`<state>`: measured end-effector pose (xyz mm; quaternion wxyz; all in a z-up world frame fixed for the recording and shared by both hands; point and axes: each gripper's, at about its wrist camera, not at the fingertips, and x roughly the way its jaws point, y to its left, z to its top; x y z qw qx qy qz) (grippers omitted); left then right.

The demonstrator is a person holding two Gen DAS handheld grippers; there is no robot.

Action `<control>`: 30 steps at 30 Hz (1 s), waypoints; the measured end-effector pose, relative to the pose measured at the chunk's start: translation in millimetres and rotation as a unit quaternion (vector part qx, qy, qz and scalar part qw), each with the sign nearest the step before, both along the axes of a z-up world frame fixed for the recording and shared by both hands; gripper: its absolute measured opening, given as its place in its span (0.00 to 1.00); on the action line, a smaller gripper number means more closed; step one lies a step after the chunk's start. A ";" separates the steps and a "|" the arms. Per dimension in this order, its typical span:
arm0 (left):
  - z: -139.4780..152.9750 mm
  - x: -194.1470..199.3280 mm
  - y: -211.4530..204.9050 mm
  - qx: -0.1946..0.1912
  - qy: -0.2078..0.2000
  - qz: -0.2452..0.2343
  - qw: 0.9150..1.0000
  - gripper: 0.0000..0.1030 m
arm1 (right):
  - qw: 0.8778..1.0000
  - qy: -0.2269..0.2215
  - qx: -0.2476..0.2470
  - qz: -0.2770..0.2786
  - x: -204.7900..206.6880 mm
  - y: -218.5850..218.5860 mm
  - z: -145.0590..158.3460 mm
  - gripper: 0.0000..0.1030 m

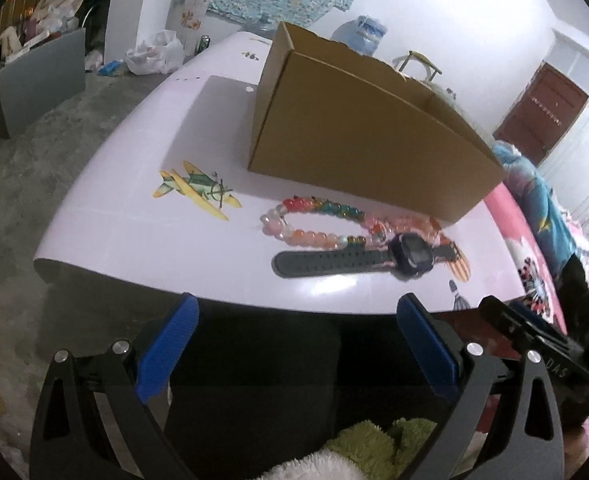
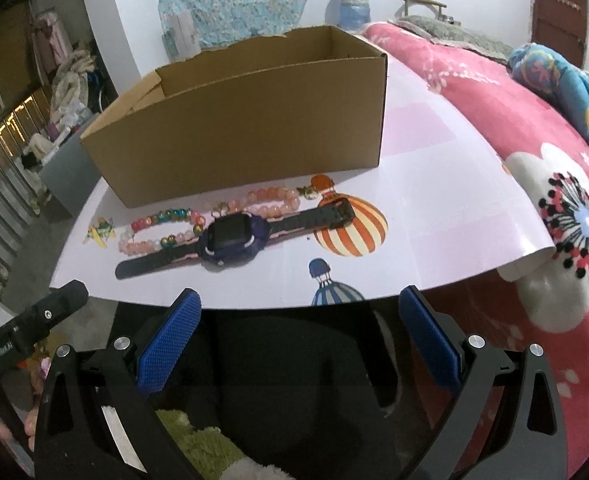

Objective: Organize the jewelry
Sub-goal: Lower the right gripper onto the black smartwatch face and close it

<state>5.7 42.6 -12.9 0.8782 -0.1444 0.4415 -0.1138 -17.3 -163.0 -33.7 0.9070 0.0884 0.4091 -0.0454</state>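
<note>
Left claw point(image 1: 296, 314): blue pads spread wide apart, nothing between them, held off the near edge of the tabletop point(image 1: 134, 216), not touching it. Right claw point(image 2: 300, 308): blue pads likewise wide apart and empty, also short of the near edge; its black body shows at the lower right of the left wrist view. Landmark: the cardboard box point(image 2: 234, 128), open-topped, standing upright on the tabletop. Just in front of the box's near wall lies the watch point(image 2: 230, 236), dark face up, strap stretched flat roughly parallel to that wall. Between watch and box lie the bead bracelets point(image 2: 166, 228), two loops: a multicoloured one toward the box's left end and a pink one point(image 2: 272, 200) toward its middle, both near the box wall; whether they touch it cannot be told. The watch strap overlaps the beads at the watch face. The box interior is visible only in part from the right wrist view; no contents show there. Printed on the tabletop: a yellow aeroplane point(image 1: 196, 190) off the box's left front corner, a striped balloon point(image 2: 350, 228) under the strap's buckle end. Right of the box, past the tabletop, a pink blanket point(image 2: 494, 112) covers a bed.
</note>
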 end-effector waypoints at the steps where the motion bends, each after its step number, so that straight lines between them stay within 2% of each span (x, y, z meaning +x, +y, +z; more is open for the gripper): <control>1: 0.6 1.8 2.6 -0.008 -0.004 -0.002 1.000 0.95 | 1.000 -0.004 0.005 0.002 1.1 -1.6 0.8 0.92; 6: 2.6 9.9 6.9 -0.022 -0.018 -0.004 1.000 0.95 | 0.998 -0.037 0.040 0.016 7.5 -8.1 7.0 0.92; 8: 4.2 13.3 7.3 -0.008 -0.027 -0.010 1.000 0.95 | 0.996 -0.053 0.059 0.028 12.5 -9.7 10.6 0.87; 11: 3.8 17.6 4.2 0.000 -0.030 -0.033 0.999 0.95 | 0.994 -0.059 0.073 0.051 25.4 -7.8 12.3 0.74; 15: 2.8 21.8 -0.7 -0.007 -0.030 -0.061 0.998 0.94 | 0.993 -0.048 0.073 0.084 46.8 2.8 7.0 0.49; 18: -1.6 26.6 -5.5 -0.005 -0.021 -0.069 0.997 0.86 | 0.991 -0.033 0.076 0.101 62.1 8.9 -1.8 0.38; 20: -3.5 28.8 -5.6 -0.010 -0.013 -0.071 0.997 0.75 | 0.991 -0.021 0.079 0.102 69.2 10.0 -9.1 0.32; 22: -6.4 31.6 -6.4 -0.019 -0.004 -0.076 0.997 0.70 | 0.992 -0.011 0.080 0.101 70.9 8.7 -14.7 0.26; 26: -12.8 39.2 -9.4 -0.022 0.012 -0.080 0.996 0.62 | 0.992 -0.014 0.079 0.101 69.8 7.8 -19.6 0.23; 30: -24.3 49.3 -8.7 -0.045 0.043 -0.077 0.995 0.58 | 0.992 -0.016 0.067 0.104 68.2 8.5 -19.1 0.23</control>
